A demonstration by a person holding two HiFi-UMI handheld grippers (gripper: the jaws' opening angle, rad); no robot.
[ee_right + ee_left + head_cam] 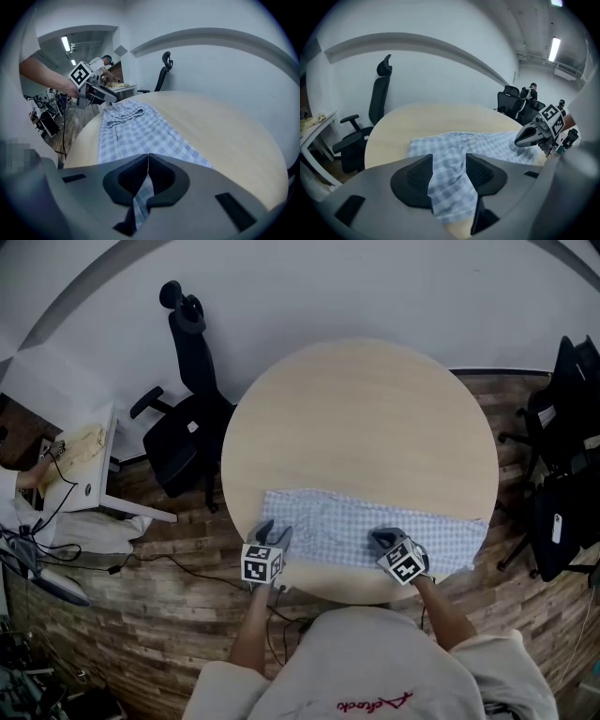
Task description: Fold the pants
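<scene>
Now, one pants [356,521]: left tongs [273,532] wide around them, right tongs [382,540] pinching them.

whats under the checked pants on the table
The pants lie spread on the round wooden table, along its near edge. Bare tabletop shows beyond them; the part directly beneath, and anything that might be on it, is covered by the cloth.
</scene>
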